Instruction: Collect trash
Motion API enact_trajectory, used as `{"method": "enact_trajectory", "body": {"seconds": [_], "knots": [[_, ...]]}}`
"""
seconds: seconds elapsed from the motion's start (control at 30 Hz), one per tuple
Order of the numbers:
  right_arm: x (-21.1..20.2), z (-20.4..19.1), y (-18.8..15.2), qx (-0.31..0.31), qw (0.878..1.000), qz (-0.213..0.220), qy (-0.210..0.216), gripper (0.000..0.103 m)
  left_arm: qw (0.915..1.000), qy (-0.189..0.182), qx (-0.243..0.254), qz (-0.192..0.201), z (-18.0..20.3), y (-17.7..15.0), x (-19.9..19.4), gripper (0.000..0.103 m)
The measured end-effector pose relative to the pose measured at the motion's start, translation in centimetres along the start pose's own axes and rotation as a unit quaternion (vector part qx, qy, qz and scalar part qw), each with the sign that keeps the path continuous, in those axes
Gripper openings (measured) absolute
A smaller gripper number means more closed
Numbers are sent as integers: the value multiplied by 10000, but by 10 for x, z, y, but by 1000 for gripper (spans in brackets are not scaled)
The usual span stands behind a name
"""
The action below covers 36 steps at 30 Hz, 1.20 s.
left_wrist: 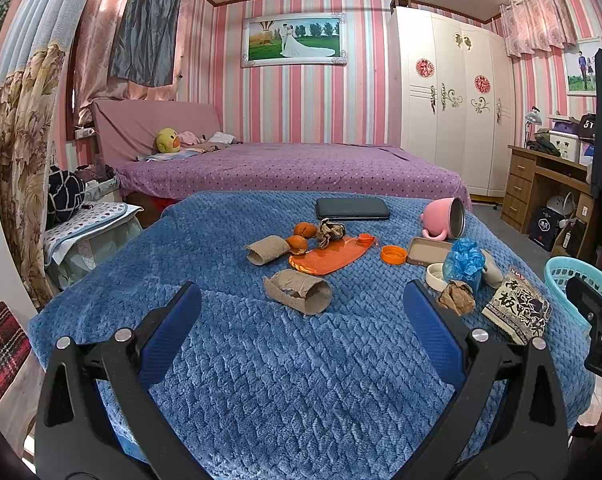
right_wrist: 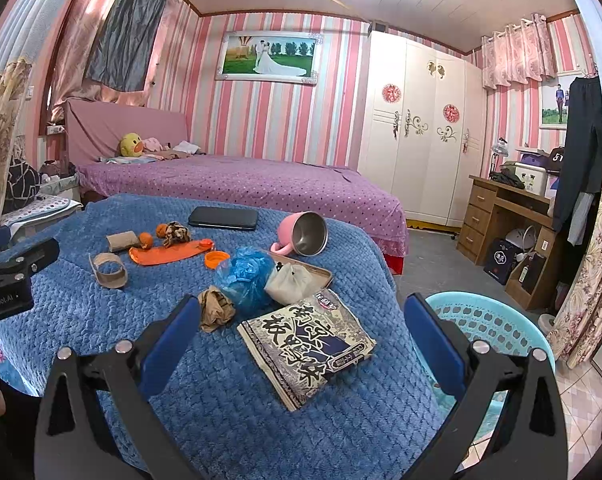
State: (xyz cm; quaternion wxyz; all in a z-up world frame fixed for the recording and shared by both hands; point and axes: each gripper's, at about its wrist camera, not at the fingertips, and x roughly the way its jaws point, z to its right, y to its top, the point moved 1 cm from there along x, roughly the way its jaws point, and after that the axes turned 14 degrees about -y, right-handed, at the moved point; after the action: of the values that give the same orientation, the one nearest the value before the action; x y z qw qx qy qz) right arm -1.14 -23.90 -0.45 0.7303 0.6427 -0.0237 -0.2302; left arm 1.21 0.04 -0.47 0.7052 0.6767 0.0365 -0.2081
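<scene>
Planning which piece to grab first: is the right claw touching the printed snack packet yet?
Apart. The right wrist view shows the right claw open above the printed snack packet, blue blanket visible between each finger and it.

A fuzzy blue blanket [left_wrist: 261, 360] covers the table. Straight past the left jaws lies a torn cardboard tube [left_wrist: 297, 291], and beyond it an orange bag [left_wrist: 327, 257] and a black case [left_wrist: 353, 208]. Between the right jaws lies a printed packet [right_wrist: 307, 342]. A pink cup [right_wrist: 303, 234] lies tipped over farther on.
</scene>
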Motion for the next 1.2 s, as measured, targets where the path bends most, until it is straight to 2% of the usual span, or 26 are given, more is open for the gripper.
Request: {"method": "enact_trajectory", "body": {"seconds": [1.2], "knots": [[4,2,-3,-9,10000,-13,-5,99,10000,0,11,-14,4,-2,-1,98]]}}
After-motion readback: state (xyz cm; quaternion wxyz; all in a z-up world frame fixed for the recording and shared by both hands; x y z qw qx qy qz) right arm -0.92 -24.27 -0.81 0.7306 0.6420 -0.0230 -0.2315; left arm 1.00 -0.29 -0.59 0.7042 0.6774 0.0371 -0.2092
